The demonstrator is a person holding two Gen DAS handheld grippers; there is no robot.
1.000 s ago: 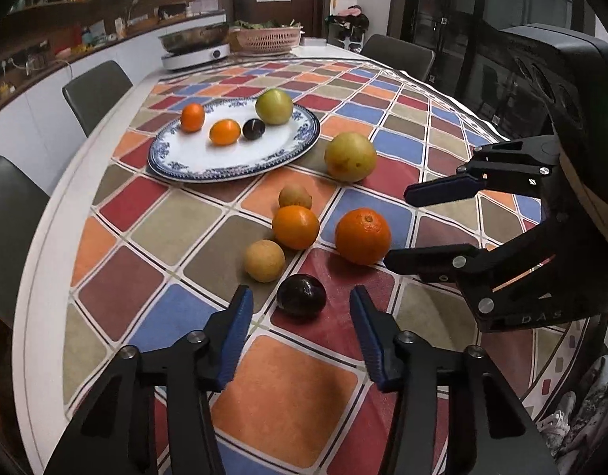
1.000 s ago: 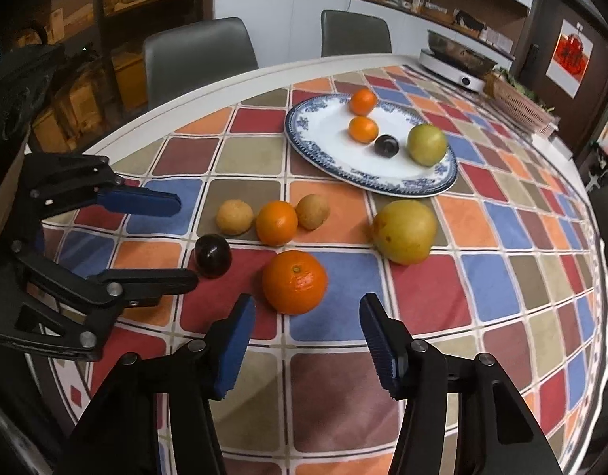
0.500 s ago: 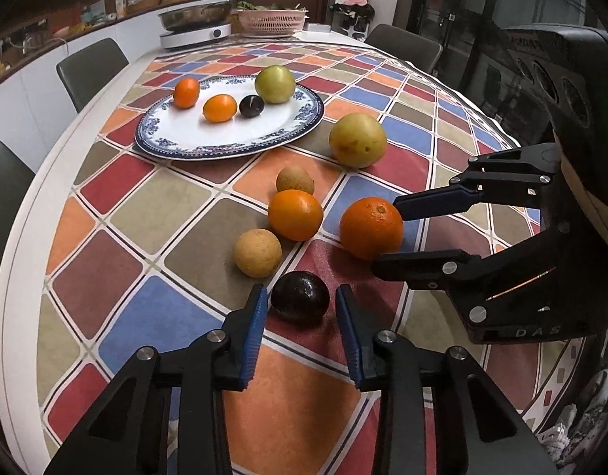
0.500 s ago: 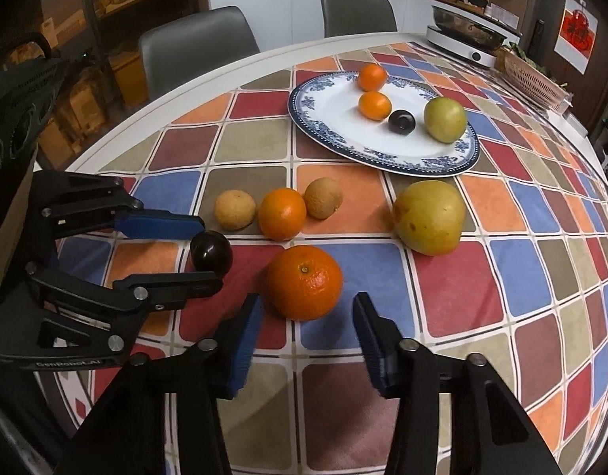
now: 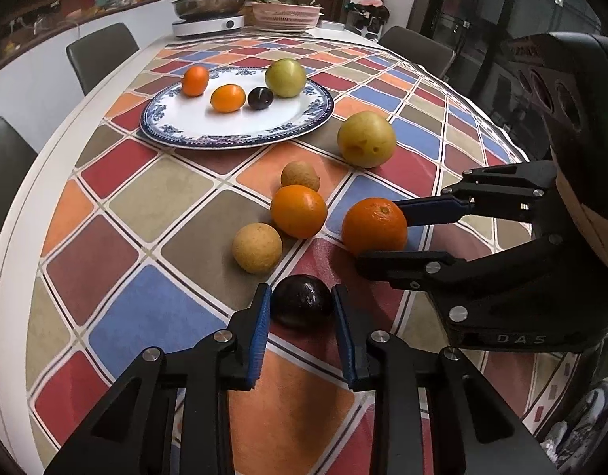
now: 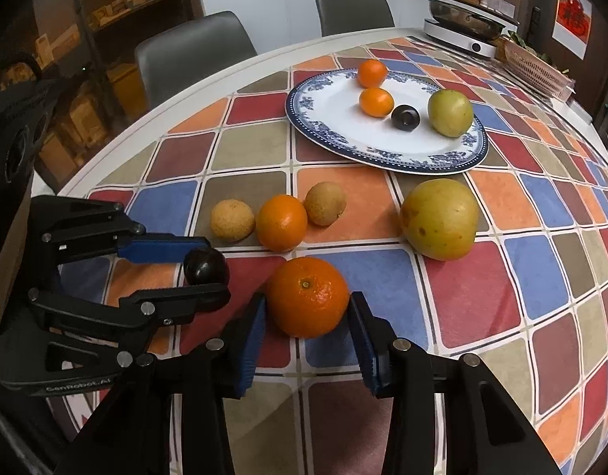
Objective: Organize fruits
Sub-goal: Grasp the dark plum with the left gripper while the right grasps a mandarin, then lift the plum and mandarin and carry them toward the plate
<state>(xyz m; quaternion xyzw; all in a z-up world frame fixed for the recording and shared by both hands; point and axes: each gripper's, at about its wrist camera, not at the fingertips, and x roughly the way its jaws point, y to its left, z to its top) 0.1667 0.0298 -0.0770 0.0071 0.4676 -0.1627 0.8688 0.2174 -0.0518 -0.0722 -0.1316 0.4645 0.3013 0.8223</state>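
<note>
1. left gripper (image 5: 302,308): its jaws have just been closing and now press both sides of the dark plum (image 5: 302,305), which sits on the table (image 5: 11,237) near its front edge.
2. right gripper (image 6: 308,318): its jaws have likewise been narrowing; the blue pads touch the flanks of the large orange (image 6: 308,301), also resting on the cloth. whether the grip is firm cannot be told.
3. both fruits are taken at their widest girth, presumably so they will not roll out when lifted toward the plate (image 5: 304,130).
4. the plate, farther in toward the table's middle, already holds two small oranges, a plum and a green fruit.
5. the right wrist view alone shows the orange's stem end facing up; the left view alone shows the far jaw's contact.
</note>
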